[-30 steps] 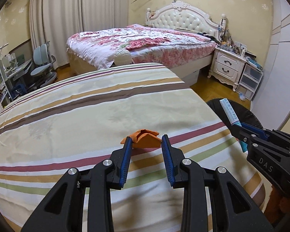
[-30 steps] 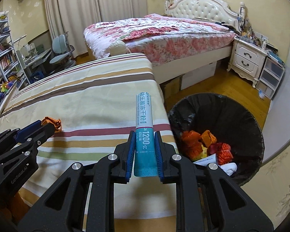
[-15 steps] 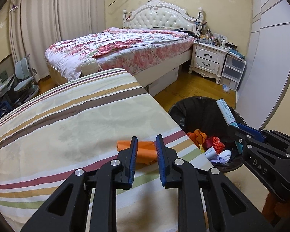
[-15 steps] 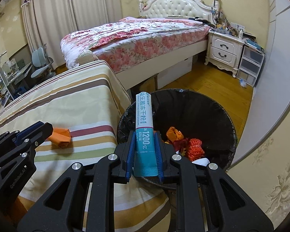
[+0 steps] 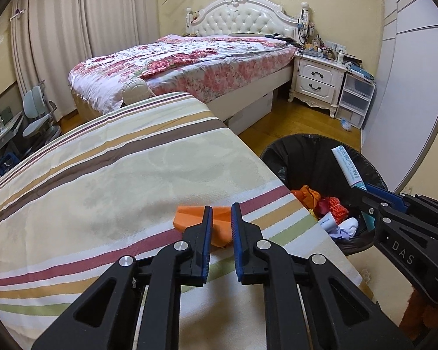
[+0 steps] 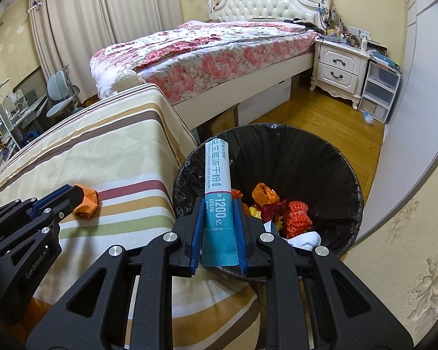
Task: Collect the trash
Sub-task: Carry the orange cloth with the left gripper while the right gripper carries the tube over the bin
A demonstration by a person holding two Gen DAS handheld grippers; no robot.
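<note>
The right gripper (image 6: 218,218) is pinching a white-and-teal sachet (image 6: 217,192) by its lower end, so that the packet's long axis runs straight out along the fingers and its free end reaches over the near rim of the black-lined trash bin (image 6: 330,151). That is the relation the coming move turns on: the bin's opening lies directly ahead of and below the sachet, just beyond the edge of the striped surface (image 6: 125,157), so letting go here would probably drop it in, though a little more reach forward would make that safer. The left gripper (image 5: 219,218) is on the surface side of the bin, its jaws close around a crumpled orange wrapper (image 5: 189,214) lying near the edge nearest the bin; whether they already press on it cannot be told. The right gripper is the nearer of the two to the bin. The right wrist view shows the bin's contents, orange and red scraps and something white, and the wrapper's bunched shape (image 6: 86,199) at the left gripper's tip (image 6: 73,194); the left wrist view alone shows the wrapper between the jaws and the sachet (image 5: 347,169) leaning over the bin (image 5: 289,151) from the side.
</note>
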